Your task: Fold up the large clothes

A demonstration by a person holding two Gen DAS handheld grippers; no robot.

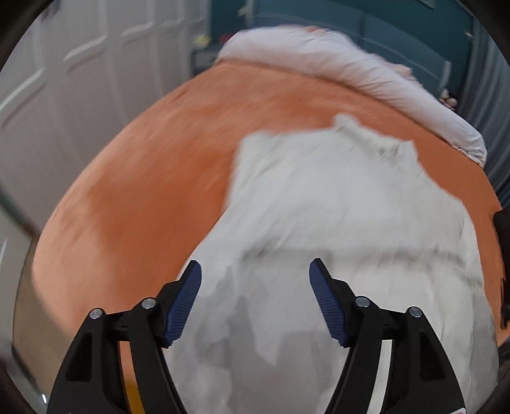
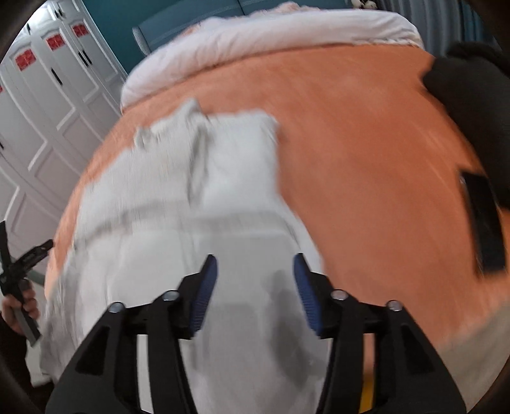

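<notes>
A large white garment (image 1: pixel 318 207) lies spread on an orange bed sheet (image 1: pixel 143 178), its near part folded over. My left gripper (image 1: pixel 255 270) is open and empty above the garment's near end. In the right wrist view the same garment (image 2: pixel 197 216) lies on the sheet (image 2: pixel 366 159). My right gripper (image 2: pixel 255 267) is open and empty above its near right part. The left gripper also shows at the left edge of the right wrist view (image 2: pixel 22 264), held in a hand. Both views are motion-blurred.
A rolled white duvet (image 1: pixel 350 73) lies along the bed's far end. Black items (image 2: pixel 478 105) and a flat black object (image 2: pixel 484 219) lie on the bed's right side. White wardrobe doors (image 2: pixel 47 111) stand to the left, and a teal wall (image 1: pixel 366 19) is behind.
</notes>
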